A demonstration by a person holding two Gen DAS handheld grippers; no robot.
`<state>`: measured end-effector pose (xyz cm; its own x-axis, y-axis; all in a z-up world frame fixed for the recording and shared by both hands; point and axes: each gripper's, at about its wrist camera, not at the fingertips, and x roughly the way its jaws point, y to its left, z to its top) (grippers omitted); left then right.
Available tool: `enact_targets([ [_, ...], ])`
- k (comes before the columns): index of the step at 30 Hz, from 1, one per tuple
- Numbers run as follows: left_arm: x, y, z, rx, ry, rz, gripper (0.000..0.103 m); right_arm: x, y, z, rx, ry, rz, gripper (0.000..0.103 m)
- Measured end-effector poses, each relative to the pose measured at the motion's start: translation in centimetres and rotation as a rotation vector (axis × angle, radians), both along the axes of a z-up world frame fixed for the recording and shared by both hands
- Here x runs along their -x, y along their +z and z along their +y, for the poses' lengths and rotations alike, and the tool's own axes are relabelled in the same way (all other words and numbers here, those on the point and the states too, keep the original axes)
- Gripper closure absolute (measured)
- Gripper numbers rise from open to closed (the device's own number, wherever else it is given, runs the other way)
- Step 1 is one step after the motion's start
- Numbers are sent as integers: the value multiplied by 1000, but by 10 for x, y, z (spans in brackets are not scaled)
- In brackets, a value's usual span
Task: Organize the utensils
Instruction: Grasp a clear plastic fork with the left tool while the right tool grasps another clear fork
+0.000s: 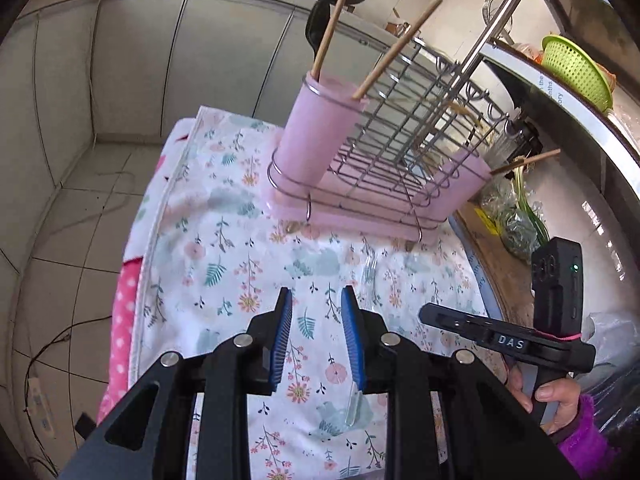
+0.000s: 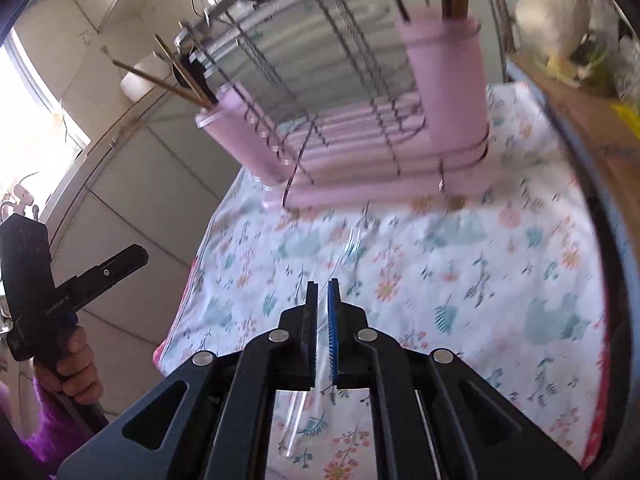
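Note:
A clear plastic fork (image 1: 362, 320) lies flat on the floral cloth (image 1: 224, 248), tines toward the pink rack. My left gripper (image 1: 316, 297) hovers over the cloth, open with nothing between its blue pads; the fork runs just beside and under its right finger. My right gripper (image 2: 323, 285) is shut and empty, and the fork (image 2: 348, 252) lies on the cloth below it. The wire-and-pink drainer rack (image 1: 384, 184) stands at the far end of the cloth. A pink cup (image 1: 320, 132) at each end holds wooden chopsticks (image 1: 334, 20).
A green colander (image 1: 576, 68) sits on a steel shelf at the right. A cardboard box with greens (image 1: 516, 220) borders the cloth's right edge. Tiled floor (image 1: 80, 216) drops away on the left. A white bag (image 2: 552, 8) sits behind the rack.

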<state>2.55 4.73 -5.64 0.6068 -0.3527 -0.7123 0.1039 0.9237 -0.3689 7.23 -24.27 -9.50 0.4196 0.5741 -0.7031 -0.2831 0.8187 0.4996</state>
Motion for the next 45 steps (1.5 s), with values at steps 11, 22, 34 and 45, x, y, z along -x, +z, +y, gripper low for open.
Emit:
enact_targets([
  [11, -41, -22, -29, -28, -65, 65, 79, -31, -66, 39, 10, 18, 209, 98],
  [22, -98, -57, -83, -110, -133, 208, 80, -20, -65, 25, 93, -31, 141, 103],
  [34, -131, -82, -111, -311, -50, 209, 97, -13, -52, -4, 95, 6, 104, 102],
  [45, -86, -56, -54, -168, -6, 158, 101, -46, -66, 60, 118, 165, 170, 98],
])
